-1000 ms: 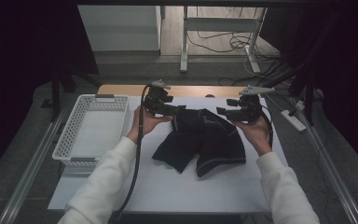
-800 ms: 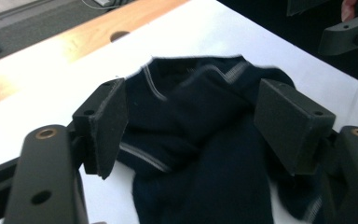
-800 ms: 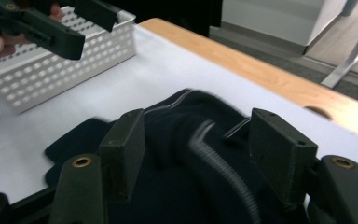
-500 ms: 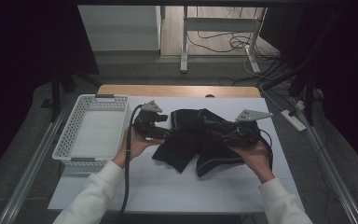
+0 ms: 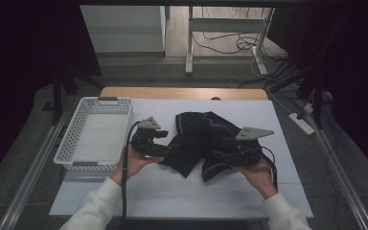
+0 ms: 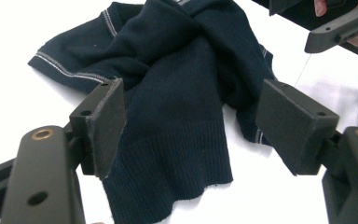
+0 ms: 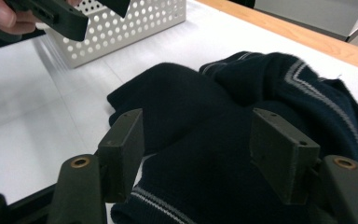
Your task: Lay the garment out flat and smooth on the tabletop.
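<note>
While both hands had drawn back from the table's far edge toward its near edge over the last second, the dark sweater [image 5: 206,141] now lay crumpled at the table's middle, right of the white basket [image 5: 76,139]. That suggested a regrasp for straightening or folding, not yet a grip. The left hand-held gripper [image 6: 191,126] stood wide open over a ribbed sleeve or hem, pads clear of the cloth. The right hand-held gripper [image 7: 196,149] was likewise open, straddling a striped fold without pinching it. From the high view the jaws were lost against the dark knit; the gripper views showed the gaps and the white stitching.
</note>
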Demonstrator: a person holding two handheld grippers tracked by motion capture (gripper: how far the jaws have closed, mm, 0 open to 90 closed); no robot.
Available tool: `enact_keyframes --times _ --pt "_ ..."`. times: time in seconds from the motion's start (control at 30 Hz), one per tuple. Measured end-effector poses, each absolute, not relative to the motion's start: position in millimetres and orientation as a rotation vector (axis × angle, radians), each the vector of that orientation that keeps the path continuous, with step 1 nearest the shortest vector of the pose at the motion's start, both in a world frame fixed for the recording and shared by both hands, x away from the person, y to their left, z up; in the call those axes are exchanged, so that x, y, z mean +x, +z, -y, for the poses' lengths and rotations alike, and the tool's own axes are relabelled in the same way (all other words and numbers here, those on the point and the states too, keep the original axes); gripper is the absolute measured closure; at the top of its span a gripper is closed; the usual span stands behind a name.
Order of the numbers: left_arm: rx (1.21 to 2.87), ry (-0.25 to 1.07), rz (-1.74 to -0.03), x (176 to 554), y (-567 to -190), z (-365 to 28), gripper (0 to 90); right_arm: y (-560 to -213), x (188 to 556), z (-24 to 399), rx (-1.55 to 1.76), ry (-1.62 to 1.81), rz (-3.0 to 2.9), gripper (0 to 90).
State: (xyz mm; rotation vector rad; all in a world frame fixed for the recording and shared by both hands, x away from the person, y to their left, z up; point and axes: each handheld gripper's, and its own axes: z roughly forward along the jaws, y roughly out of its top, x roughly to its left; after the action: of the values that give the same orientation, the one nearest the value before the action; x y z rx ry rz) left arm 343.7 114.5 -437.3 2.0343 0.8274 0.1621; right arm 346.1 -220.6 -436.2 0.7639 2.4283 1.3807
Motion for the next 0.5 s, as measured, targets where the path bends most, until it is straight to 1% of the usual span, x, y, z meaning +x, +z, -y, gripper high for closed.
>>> enact_keyframes --times 0.5 --pt "2.037 0.172 -0.858 343.1 -438.2 -119.3 24.5 -450.2 327.1 200.7 0.672 1.353 -2.508 35.2"
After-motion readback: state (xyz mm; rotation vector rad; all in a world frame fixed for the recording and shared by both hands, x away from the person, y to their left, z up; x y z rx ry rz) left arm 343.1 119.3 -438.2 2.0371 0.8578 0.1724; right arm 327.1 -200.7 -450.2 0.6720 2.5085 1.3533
